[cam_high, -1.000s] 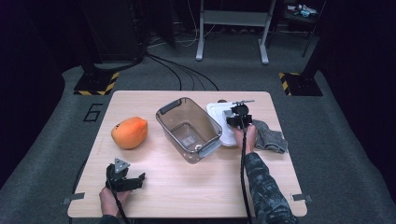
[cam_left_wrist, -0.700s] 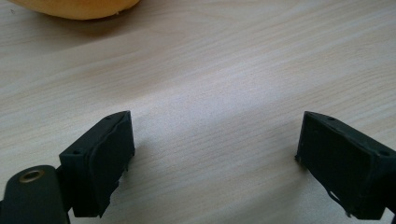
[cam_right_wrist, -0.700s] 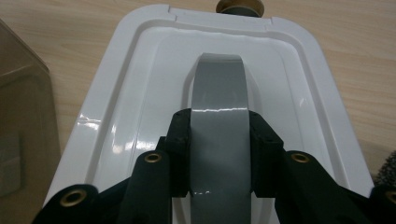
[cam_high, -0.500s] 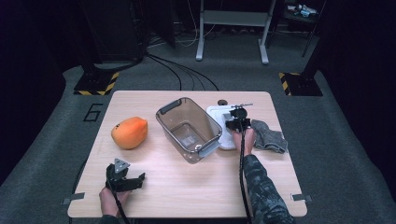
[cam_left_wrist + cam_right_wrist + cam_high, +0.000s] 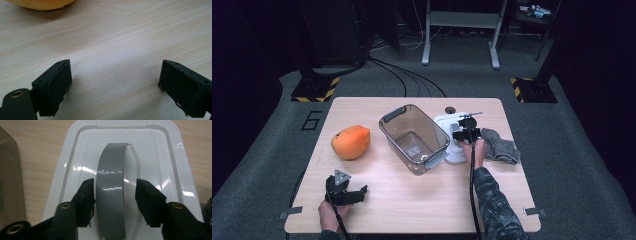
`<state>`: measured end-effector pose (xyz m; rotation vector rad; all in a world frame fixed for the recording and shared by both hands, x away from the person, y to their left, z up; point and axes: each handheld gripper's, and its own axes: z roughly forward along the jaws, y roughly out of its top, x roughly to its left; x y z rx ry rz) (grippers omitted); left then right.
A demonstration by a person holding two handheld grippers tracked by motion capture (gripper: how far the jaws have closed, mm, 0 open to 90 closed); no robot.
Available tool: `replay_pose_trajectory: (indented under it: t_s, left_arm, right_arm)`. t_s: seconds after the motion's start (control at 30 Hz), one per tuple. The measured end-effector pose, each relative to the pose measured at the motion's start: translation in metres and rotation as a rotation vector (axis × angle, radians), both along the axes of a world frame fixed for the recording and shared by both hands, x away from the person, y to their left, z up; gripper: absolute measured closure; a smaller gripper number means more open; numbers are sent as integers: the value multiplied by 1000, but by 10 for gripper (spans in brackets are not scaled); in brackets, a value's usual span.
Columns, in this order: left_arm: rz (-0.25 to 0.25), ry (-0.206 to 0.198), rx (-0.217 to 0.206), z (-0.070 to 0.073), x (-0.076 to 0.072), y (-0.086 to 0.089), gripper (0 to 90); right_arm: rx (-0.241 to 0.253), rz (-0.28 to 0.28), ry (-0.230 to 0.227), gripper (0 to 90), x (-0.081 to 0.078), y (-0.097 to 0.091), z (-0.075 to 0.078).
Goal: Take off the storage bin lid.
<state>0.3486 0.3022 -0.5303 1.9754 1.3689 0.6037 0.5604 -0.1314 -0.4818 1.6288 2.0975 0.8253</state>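
Observation:
A white lid (image 5: 446, 121) with a grey arched handle (image 5: 111, 170) lies flat on the table, right of a clear brownish bin (image 5: 388, 121). My right gripper (image 5: 462, 135) points down at the lid (image 5: 160, 157). In the right gripper view the gripper (image 5: 115, 187) has a jaw on either side of the handle. They have just been opening: the handle is between them, and a thin gap shows beside one jaw. My left gripper (image 5: 346, 189) rests open near the table's front left. In the left gripper view the gripper (image 5: 113, 82) has only bare wood between its jaws.
An orange rounded object (image 5: 351, 142) sits at the table's left and peeks in at the top of the left gripper view (image 5: 40, 3). A grey cloth (image 5: 502, 145) lies right of the lid. The wooden table (image 5: 422, 200) has free room along its front.
The right gripper has shifted slightly over the white lid. The left gripper, bin, orange object and cloth have kept still.

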Motion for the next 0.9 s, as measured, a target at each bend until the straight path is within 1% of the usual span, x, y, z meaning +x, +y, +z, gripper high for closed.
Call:
replay_pose_trajectory:
  t_s: [0.03,0.07,0.1,0.13,0.2,0.27,0.33,0.37,0.4,0.47,0.53,0.57,0.6,0.63,0.67,0.73,0.77,0.83,0.87,0.9]
  left_arm:
    - [0,0,0,0,0,0,108]
    - [0,0,0,0,0,0,108]
    - [0,0,-1,0,0,0,109]
    - [0,0,-1,0,0,0,108]
    - [2,-4,-3,0,0,0,108]
    - [3,-6,-4,-1,0,0,109]
    - [3,-5,-4,0,0,0,109]
    - [-1,2,-1,0,0,0,108]
    - [2,-6,-4,0,0,0,109]
    - [4,-9,-4,-1,0,0,108]
    - [3,-9,-2,-1,1,0,108]
    - [1,-8,-1,0,1,0,108]
    - [-5,4,1,0,1,1,107]
    - [-4,1,0,0,1,0,107]
    - [-5,3,-1,0,2,0,107]
    - [-1,-7,-7,0,2,0,107]
    - [-1,-5,-8,0,2,0,107]
    - [-5,-3,-18,1,3,1,107]
    - [0,-7,-19,2,3,1,107]
    - [7,-13,-24,2,3,1,108]
  right_arm:
    - [-1,-1,1,432,-1,-2,1]
    - [-3,-3,-1,414,-3,-3,3]
    - [-11,4,-17,374,-5,-6,4]
    - [-11,0,-17,344,-7,-7,6]
    - [-12,11,-26,289,-11,-11,9]
    - [-16,17,-39,247,-16,-14,11]
    - [-7,35,-44,212,-21,-19,14]
    - [-11,36,-53,191,-25,-21,16]
    - [-2,40,-64,178,-29,-23,18]
    - [-8,48,-82,161,-34,-24,21]
    - [-11,71,-94,144,-40,-28,24]
    - [-2,74,-88,141,-44,-30,26]
    - [4,77,-107,139,-48,-33,26]
    - [2,75,-106,135,-51,-34,27]
    - [3,77,-106,132,-55,-37,27]
    - [12,84,-112,110,-63,-41,27]
    - [12,95,-120,100,-67,-43,27]
    - [0,94,-132,80,-77,-45,27]
    - [-5,112,-142,73,-82,-47,25]
    - [-3,107,-138,65,-86,-48,24]
